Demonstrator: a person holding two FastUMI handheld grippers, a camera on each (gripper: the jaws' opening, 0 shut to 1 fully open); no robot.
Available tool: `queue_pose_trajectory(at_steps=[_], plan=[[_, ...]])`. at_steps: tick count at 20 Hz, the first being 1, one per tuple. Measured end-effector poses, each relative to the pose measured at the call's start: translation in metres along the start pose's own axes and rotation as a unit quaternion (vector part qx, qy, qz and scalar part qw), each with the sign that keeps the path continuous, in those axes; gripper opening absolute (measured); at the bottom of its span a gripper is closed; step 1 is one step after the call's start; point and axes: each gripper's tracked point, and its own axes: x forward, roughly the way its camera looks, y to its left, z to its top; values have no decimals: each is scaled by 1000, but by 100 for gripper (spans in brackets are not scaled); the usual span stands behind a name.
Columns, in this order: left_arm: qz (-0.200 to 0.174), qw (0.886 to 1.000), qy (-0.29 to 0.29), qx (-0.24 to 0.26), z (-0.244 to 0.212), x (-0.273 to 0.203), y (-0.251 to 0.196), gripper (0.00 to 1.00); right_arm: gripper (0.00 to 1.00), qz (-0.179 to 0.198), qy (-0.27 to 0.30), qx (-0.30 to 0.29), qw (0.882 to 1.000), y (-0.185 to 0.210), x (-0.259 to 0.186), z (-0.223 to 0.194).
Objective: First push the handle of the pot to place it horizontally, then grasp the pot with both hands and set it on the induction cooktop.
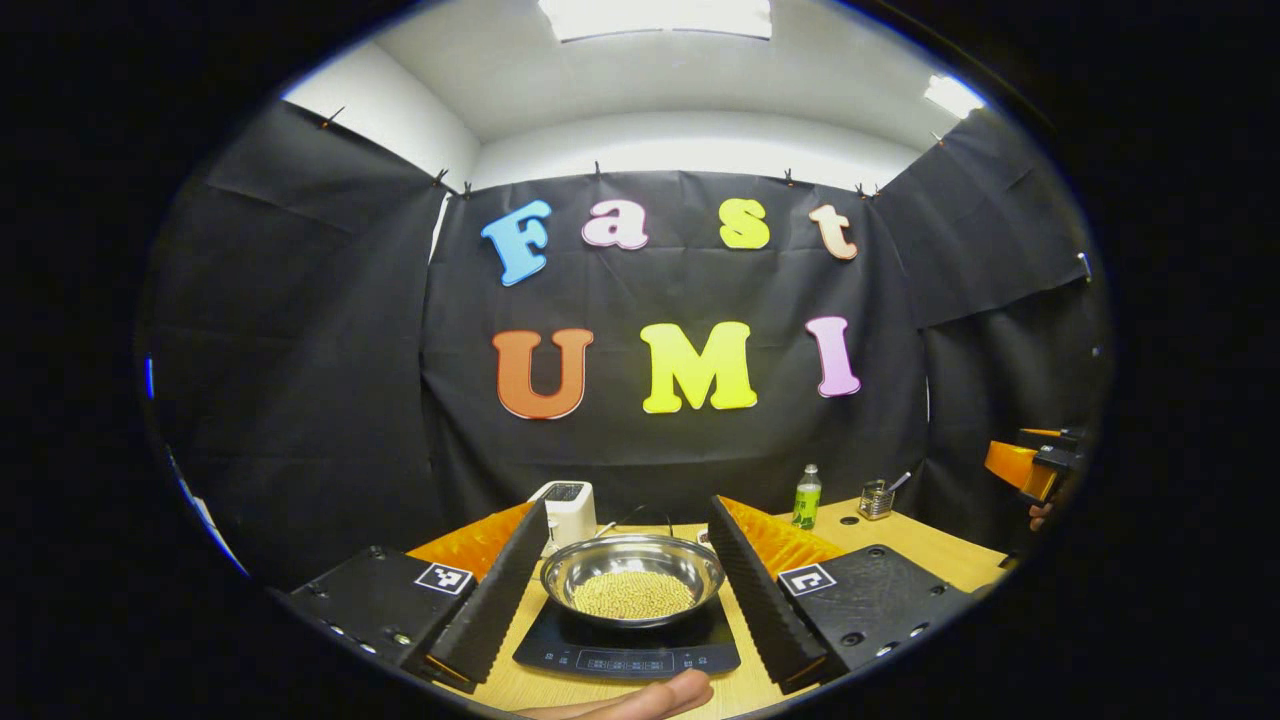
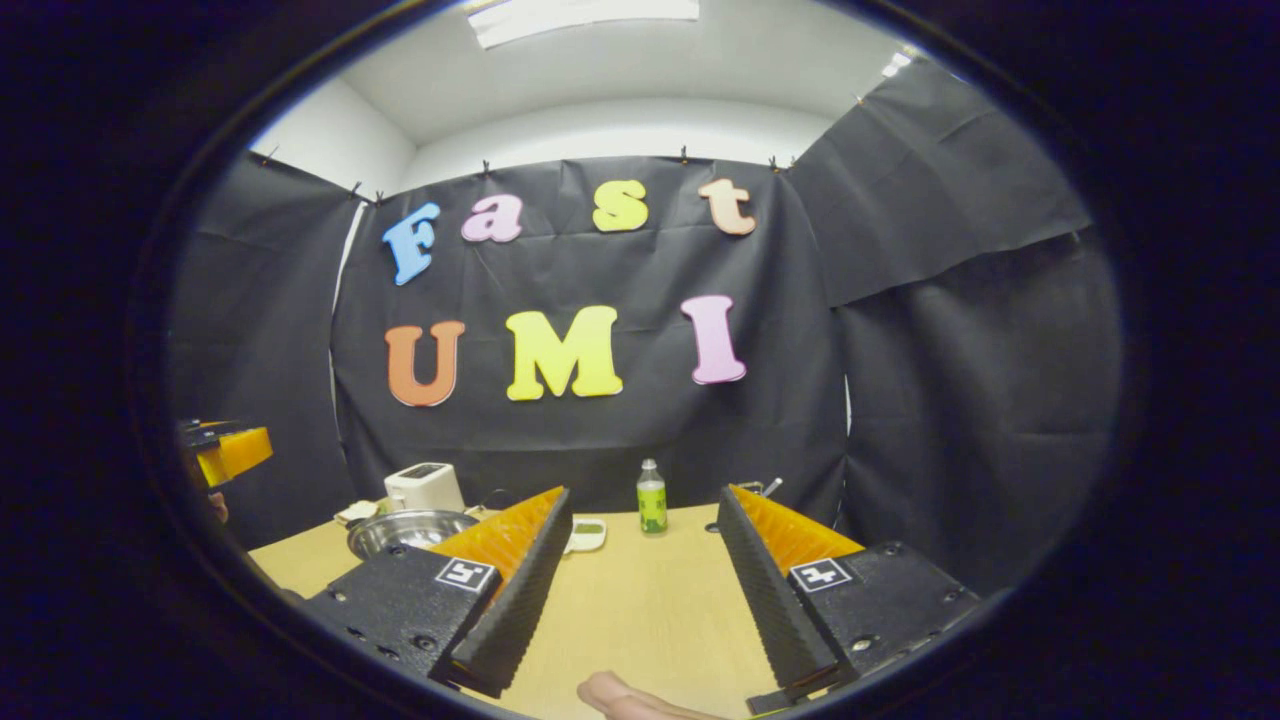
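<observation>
A booth hung with matte black cloth surrounds a smooth pale wood counter (image 2: 640,590). My left claw (image 1: 625,600) is spread wide, holding nothing, its ribbed fingers flanking the pot (image 1: 632,575) without touching. The pot is a round, shiny steel bowl of small tan grains, sitting on the flat, glossy black cooktop (image 1: 628,652). My right claw (image 2: 640,600) is also wide apart and empty above bare counter. A green bottle (image 2: 651,510) stands upright near the back wall.
</observation>
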Motion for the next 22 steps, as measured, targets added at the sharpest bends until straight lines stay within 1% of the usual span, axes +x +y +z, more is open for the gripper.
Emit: queue_pose_trajectory(at_steps=[3, 7, 8, 10, 12, 15, 17, 20, 22], plan=[[-6, 1000, -17, 13, 14, -12, -13, 95, 91, -4, -16, -9, 1000, -8, -16, 10], [-17, 1000, -17, -6, 21, -26, -24, 96, 91, -12, -36, -27, 999, -14, -36, 25], [-18, 1000, -16, -9, 21, -29, -23, 96, 92, -16, -40, -31, 999, -17, -40, 27], [-16, 1000, -15, -12, 20, -32, -22, 96, 91, -24, -50, -31, 998, -23, -47, 34], [-29, 999, -9, -18, 18, -35, -30, 96, 92, -29, -56, -30, 998, -26, -51, 37], [-43, 999, -5, -23, 17, -38, -35, 96, 91, -35, -57, -29, 997, -31, -54, 38], [-40, 999, -10, -16, 20, -39, -32, 96, 91, -33, -60, -25, 997, -32, -56, 40], [-22, 999, -20, -14, 21, -41, -22, 96, 91, -36, -58, -26, 997, -37, -56, 39], [-22, 999, -18, -16, 19, -41, -21, 96, 91, -36, -54, -26, 998, -37, -57, 37]])
